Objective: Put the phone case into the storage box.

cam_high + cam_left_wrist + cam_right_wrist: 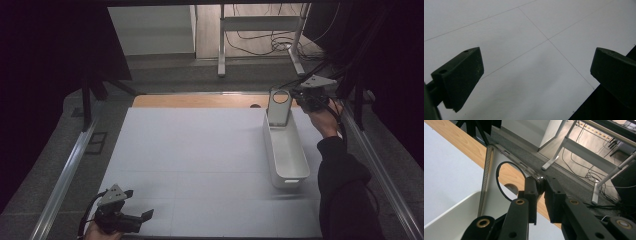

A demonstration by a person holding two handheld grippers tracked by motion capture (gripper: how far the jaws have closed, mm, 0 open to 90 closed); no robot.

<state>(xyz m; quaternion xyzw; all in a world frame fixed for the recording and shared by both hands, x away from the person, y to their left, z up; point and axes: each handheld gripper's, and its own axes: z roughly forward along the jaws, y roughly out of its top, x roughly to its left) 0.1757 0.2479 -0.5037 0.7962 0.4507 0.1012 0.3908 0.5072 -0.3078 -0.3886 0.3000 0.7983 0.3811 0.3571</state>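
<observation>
Pinching the raised end panel of a long white bin (pixel 286 150), the right tool (pixel 299 96) has its jaws nearly together on the panel's upper corner, beside the round cut-out that serves as a handle; in the right gripper view the edge of that panel (pixel 489 185) sits squeezed between the two black pads (pixel 531 192). Such a hold at the top of the tall end gives leverage, so the bin could probably be dragged or tipped from there rather than lifted whole. The bin lies lengthwise along the right side of the counter (pixel 200 165), its tall panel toward the far edge and its low, open end pointing to the near edge; its trough looks bare inside. The person's right sleeve (pixel 345 190) reaches along the right edge to get there. The left tool (pixel 131 218) rests by the near left corner, well apart from the bin, jaws spread wide with nothing between them, its own view looking down on bare white surface (pixel 529 62). It seems parked out of the way while the right hand does the work.
</observation>
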